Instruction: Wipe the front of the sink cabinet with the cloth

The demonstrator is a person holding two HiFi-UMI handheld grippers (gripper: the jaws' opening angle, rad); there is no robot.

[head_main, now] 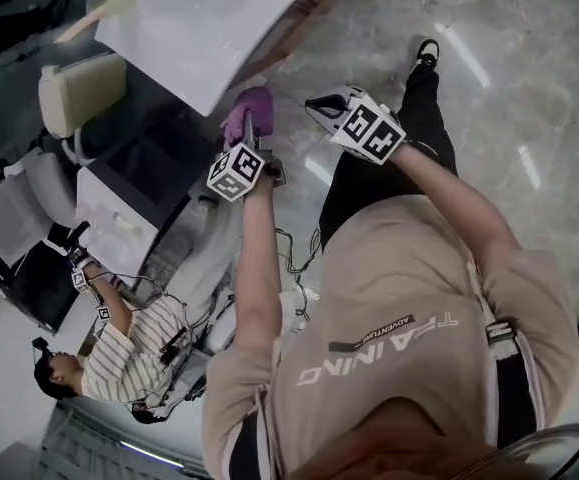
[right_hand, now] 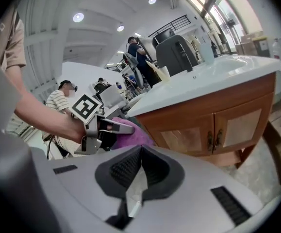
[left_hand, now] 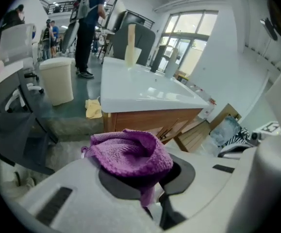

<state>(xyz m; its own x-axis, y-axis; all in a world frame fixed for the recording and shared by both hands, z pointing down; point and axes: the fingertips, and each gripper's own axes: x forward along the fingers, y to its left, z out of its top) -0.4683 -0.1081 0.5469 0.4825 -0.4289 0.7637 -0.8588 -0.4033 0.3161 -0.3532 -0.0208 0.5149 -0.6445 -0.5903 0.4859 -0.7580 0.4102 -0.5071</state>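
Observation:
My left gripper [head_main: 250, 140] is shut on a purple knitted cloth [head_main: 249, 108], which is bunched over the jaw tips [left_hand: 130, 152]. The cloth is close to the near corner of the wooden sink cabinet [left_hand: 150, 120], under its white sink top [left_hand: 145, 89]; I cannot tell whether it touches. My right gripper [head_main: 321, 104] hovers beside it to the right, shut with nothing between its pads [right_hand: 140, 152]. In the right gripper view the left gripper [right_hand: 99, 127] and the cloth [right_hand: 135, 132] sit at the cabinet's left end, with two panelled doors [right_hand: 218, 130] to the right.
A person in a striped shirt [head_main: 119, 358] sits at lower left of the head view. A cream bin [head_main: 79, 88] and chairs stand left of the sink. A cup [head_main: 109, 3] is on the sink top. A yellow rag [left_hand: 94, 108] lies on the floor.

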